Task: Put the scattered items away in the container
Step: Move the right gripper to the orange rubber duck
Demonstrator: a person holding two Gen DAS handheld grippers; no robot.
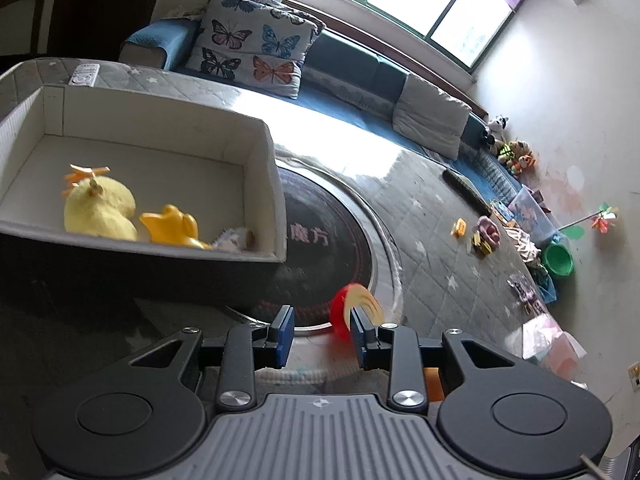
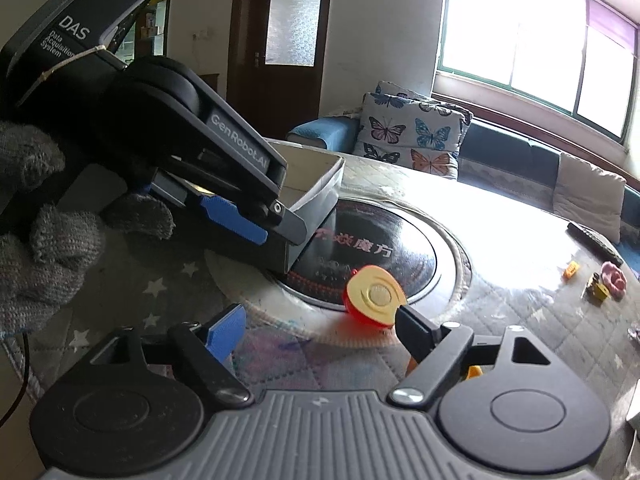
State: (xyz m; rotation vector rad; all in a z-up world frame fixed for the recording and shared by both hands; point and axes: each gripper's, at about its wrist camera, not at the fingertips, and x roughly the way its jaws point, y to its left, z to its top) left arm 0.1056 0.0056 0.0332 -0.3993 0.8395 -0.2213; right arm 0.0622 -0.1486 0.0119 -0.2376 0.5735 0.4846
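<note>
Quilted star-print table [image 2: 500,312] with dark round inset [image 2: 384,256], sofa and window behind. 1 red-and-yellow toy half [image 2: 374,300] on the inset's near rim, ahead of the right gripper [image 2: 316,330], nearer its right finger; jaws wide apart, empty. Left gripper [image 1: 322,330] part open, empty, toy beside its right pad. Box [image 1: 256,152] at left: 3 toys inside, seemingly. 3 small items far right.

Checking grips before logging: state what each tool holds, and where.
Nothing. The left tool and right tool are both open; the toy apple half lies free.
</note>
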